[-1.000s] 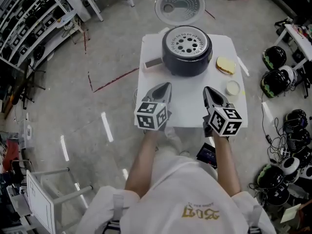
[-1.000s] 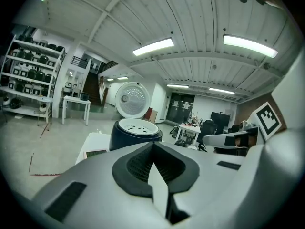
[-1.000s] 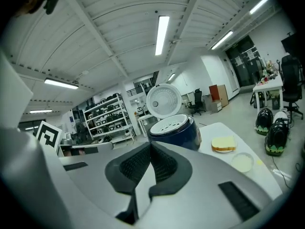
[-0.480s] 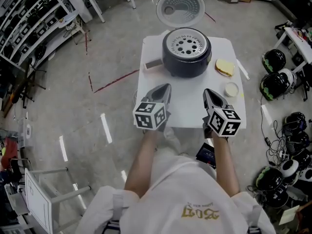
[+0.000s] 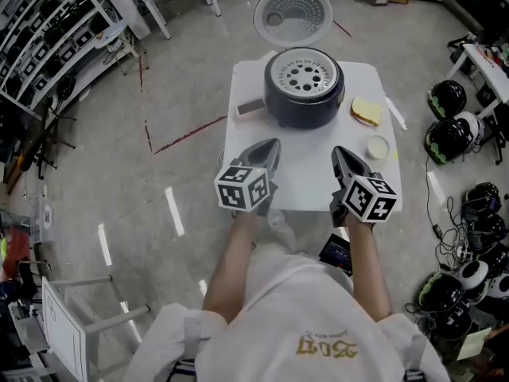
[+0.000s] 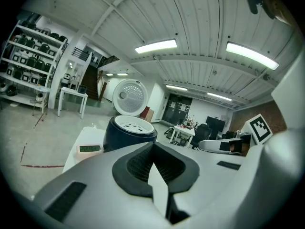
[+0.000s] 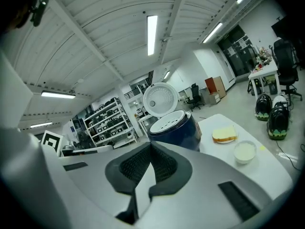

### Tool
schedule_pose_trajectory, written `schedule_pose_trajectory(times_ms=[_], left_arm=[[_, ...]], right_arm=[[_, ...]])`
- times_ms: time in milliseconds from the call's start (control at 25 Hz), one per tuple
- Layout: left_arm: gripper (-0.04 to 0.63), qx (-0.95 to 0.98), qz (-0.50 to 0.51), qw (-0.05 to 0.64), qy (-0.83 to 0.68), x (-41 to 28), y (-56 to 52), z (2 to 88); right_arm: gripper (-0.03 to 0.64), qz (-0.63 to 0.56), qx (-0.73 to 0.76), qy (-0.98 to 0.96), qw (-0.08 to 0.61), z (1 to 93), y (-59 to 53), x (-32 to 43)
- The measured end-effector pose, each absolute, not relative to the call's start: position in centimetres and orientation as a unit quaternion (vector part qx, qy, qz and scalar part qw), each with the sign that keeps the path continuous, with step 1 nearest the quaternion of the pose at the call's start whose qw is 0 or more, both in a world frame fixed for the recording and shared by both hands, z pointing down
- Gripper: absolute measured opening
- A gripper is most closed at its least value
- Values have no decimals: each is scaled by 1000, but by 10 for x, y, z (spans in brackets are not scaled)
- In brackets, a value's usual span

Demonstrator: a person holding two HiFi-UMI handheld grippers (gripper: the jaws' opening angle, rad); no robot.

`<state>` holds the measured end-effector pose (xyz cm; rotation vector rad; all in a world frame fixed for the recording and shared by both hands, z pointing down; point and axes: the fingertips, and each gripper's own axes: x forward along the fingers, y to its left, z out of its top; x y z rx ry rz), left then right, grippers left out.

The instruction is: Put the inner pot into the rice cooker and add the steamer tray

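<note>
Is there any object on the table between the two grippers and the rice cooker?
Nothing visible does. Only bare table lies between the left gripper, the right gripper and the rice cooker. The bowl and bread sit off to the right, the small device left of the cooker.

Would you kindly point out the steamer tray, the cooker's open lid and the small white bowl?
steamer tray (image 5: 302, 74), head view, its perforated middle.
open lid (image 5: 294, 12), head view, its inner face.
small white bowl (image 7: 245, 160), right gripper view, its near wall.
</note>
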<state>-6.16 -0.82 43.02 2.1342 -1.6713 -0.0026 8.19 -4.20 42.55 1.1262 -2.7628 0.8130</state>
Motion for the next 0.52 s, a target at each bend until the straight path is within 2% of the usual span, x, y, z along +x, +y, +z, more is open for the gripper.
schedule_pose_trajectory(times_ms=[520], left_arm=[[16, 770, -46, 230, -594, -71, 0, 424]], right_arm=[[11, 298, 352, -887, 8, 432, -36, 78]])
